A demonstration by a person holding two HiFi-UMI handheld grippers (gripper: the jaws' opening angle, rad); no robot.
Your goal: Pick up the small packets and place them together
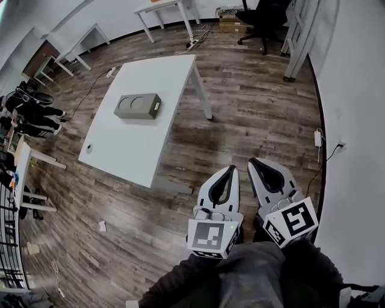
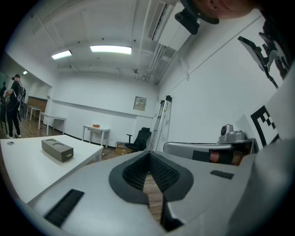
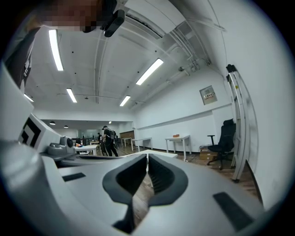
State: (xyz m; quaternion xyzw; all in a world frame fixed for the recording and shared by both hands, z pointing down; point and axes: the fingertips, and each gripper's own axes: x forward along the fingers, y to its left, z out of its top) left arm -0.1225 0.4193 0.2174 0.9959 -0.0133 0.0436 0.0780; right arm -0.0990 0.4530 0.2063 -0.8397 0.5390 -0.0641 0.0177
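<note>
Left claw (image 1: pixel 231 169) is closed, tips meeting, nothing in it; right claw (image 1: pixel 253 162) is the same, closed and empty. Both are held level side by side close to the person's body, over wood-plank floor (image 1: pixel 240 108), well apart from the white tabletop (image 1: pixel 135 150). On the tabletop there is a grey box (image 1: pixel 138 106) with two round recesses on top and a light tag on its end, print too small to read. A small round item (image 1: pixel 89 147) sits near the tabletop's left edge. I can't make out the small packets in any view. Each claw's cube (image 1: pixel 212 237) carries black-and-white square markers, pattern only, no letters. A framed wall sign (image 2: pixel 139 103) is unreadable. A black office chair (image 1: pixel 261 18) is at the far wall, and a white scrap (image 1: pixel 102 226) lies on the floor. People stand (image 1: pixel 30 111) at the far left.
</note>
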